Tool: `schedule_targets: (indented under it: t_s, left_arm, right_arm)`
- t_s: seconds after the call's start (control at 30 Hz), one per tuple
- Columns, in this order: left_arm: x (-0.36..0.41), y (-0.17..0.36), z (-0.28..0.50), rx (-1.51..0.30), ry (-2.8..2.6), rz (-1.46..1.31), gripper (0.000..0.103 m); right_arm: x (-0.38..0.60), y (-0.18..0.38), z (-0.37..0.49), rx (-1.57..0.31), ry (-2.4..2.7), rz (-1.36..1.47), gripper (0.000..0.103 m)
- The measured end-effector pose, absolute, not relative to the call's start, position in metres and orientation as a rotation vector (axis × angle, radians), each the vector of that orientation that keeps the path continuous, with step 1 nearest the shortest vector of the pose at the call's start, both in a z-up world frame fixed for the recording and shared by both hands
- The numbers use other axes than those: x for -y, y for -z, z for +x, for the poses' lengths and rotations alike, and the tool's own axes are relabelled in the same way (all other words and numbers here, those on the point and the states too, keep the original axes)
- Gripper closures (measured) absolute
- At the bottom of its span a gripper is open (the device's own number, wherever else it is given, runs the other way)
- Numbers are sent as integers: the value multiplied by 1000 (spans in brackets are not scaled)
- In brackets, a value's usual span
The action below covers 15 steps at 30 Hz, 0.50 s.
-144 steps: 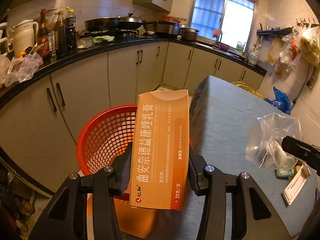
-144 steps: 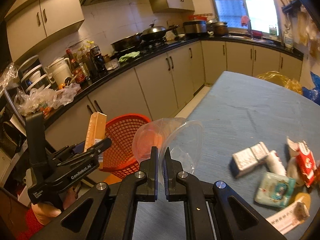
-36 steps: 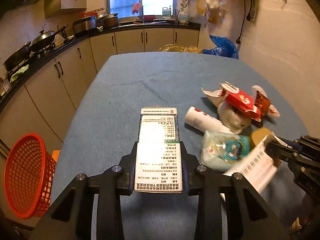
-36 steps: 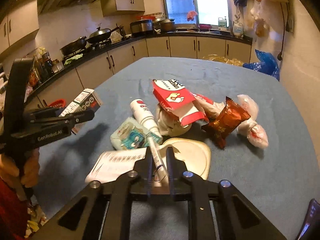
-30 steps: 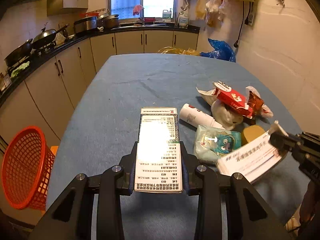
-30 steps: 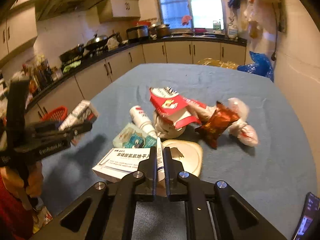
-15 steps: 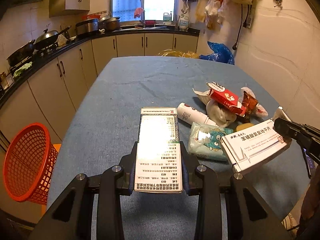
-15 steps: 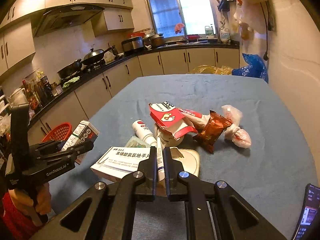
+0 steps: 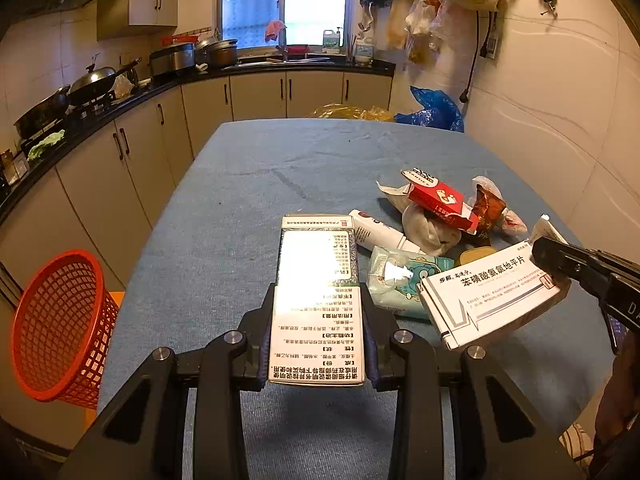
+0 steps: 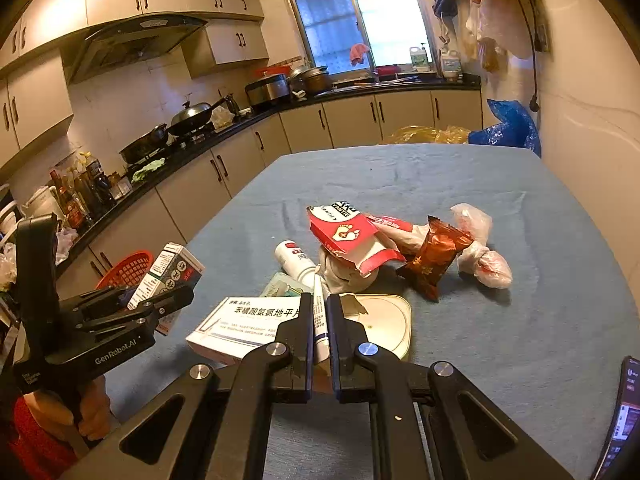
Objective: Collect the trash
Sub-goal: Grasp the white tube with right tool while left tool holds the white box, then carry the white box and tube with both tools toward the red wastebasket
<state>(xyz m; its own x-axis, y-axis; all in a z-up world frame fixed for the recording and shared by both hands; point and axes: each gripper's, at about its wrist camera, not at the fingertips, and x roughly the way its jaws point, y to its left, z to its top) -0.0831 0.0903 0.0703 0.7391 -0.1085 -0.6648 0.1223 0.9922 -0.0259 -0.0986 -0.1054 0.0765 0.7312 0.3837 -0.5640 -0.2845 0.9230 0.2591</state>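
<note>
Both grippers carry a load above the blue table [image 9: 248,184], which suggests each piece is on its way to the red basket [image 9: 60,320] that stands on the floor off the table's left edge, beside the cabinets

The left gripper [image 9: 318,336] is clamped on the long sides of a green box [image 9: 318,280], held flat and pointing forward, so the printed back panel faces the camera; gripping it across the narrow width keeps it steady. In the right view the same box [image 10: 168,276] sticks up from the left gripper [image 10: 160,300], just in front of the basket [image 10: 126,272]

The right gripper [image 10: 320,328] is closed on one end of a white box [image 10: 244,328], pinching its thin end, so the box hangs out to the left. In the left view this box [image 9: 488,296] tilts in the air over the pile, with black characters and a blue line on its face; it looks like light, empty medicine packaging, slightly dented at the corner

Trash not yet collected lies on the right half of the table: a white tube [image 10: 296,264], a teal packet [image 9: 396,284], a torn red carton [image 10: 348,240], a brown wrapper [image 10: 434,256], a knotted bag [image 10: 480,252] and a pale lid [image 10: 384,324], all touching or overlapping
</note>
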Motion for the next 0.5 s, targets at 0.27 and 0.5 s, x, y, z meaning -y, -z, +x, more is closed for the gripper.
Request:
schedule_targets:
  t_s: [0.27,0.5]
  left_arm:
    - [-85,-76,-86,-728,122,41,69]
    - [-81,-79,-85,-730,122,48,69]
  right_arm:
    - [114,-77,-99,-648,-377,191,96]
    - [123,-78,-100,-638,-387,214,96]
